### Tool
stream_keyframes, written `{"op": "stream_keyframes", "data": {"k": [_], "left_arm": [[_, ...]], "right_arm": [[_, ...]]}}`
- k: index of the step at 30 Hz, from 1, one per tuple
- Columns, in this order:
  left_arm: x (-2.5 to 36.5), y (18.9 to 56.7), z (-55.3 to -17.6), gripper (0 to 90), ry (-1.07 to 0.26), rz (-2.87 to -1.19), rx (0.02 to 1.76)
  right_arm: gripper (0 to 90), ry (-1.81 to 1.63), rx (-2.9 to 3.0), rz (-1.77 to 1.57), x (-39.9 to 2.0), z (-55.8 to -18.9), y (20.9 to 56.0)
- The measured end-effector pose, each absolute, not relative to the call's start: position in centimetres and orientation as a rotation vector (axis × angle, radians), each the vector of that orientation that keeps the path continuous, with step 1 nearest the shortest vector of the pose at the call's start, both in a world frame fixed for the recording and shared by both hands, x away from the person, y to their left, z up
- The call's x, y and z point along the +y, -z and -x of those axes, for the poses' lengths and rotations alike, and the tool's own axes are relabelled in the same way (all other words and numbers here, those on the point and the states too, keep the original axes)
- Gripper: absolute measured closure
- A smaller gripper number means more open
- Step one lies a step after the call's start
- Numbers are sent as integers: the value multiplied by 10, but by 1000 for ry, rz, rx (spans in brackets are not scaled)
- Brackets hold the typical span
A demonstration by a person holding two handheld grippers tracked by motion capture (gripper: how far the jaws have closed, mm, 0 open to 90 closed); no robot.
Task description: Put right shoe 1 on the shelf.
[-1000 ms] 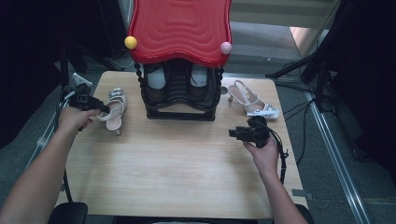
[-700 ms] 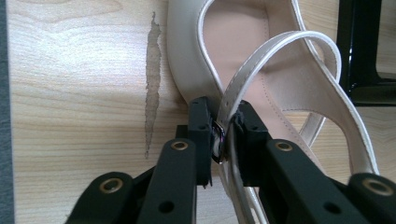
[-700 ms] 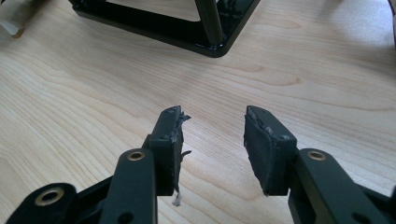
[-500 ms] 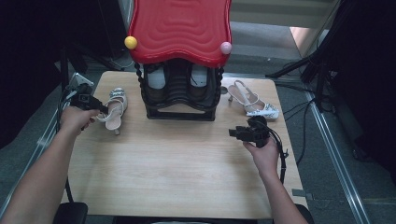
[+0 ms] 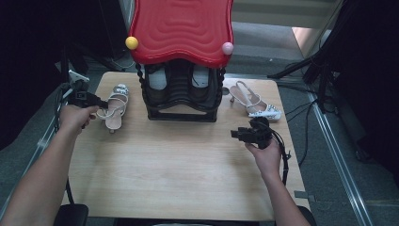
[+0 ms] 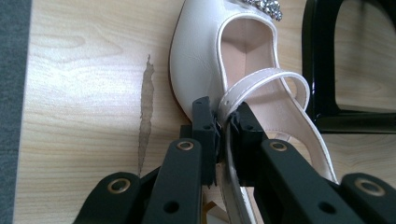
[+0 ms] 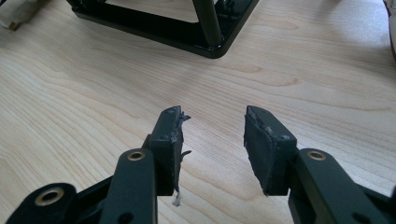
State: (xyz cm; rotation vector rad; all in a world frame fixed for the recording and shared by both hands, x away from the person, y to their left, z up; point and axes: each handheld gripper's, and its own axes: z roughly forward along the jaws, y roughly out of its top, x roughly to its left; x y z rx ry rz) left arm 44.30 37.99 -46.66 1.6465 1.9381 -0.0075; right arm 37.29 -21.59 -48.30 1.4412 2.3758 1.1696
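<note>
Now my left gripper has just been closing, and its jaws pinch the heel strap of the white sandal that lies at the far left of the table, just left of the black shoe rack with the red top. In the left gripper view the strap runs up between my two pads, thin and pale, and both pads press on it, so I judge the grasp to be made and the lift not yet begun: the sole lies flat on the wood. My right gripper hangs over bare table at the near right with its jaws well apart and nothing between them; the second sandal lies beyond it, at the far right beside the rack. The step in hand, as I read it, is picking up the left shoe to put it on the rack. The next move calls for a slow rise, because a strap is soft and the shoe will swing and tip, heel low, under it. I'd keep the grip firm, clear the rack's black frame at the right of my jaws, and carry the toe in toward a free shelf.
</note>
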Motion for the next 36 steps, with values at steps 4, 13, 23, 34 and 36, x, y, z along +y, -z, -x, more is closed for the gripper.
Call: {"op": "stream_keyframes", "data": {"k": [4, 13, 23, 34, 36], "left_arm": [[380, 463, -442, 837, 9, -1633, 1920], [383, 443, -442, 836, -10, -1601, 1887], [385, 389, -441, 836, -103, -1594, 1811], [384, 305, -441, 835, -198, -1538, 1735], [383, 289, -440, 835, -216, -1540, 1714]], "right_arm": [[582, -1167, 2378, -1437, -216, -373, 483], [582, -1165, 2381, -1439, -215, -373, 484], [580, -1159, 2385, -1439, -214, -373, 484], [579, -1154, 2389, -1442, -214, -373, 485], [579, -1152, 2390, -1446, -213, -373, 485]]}}
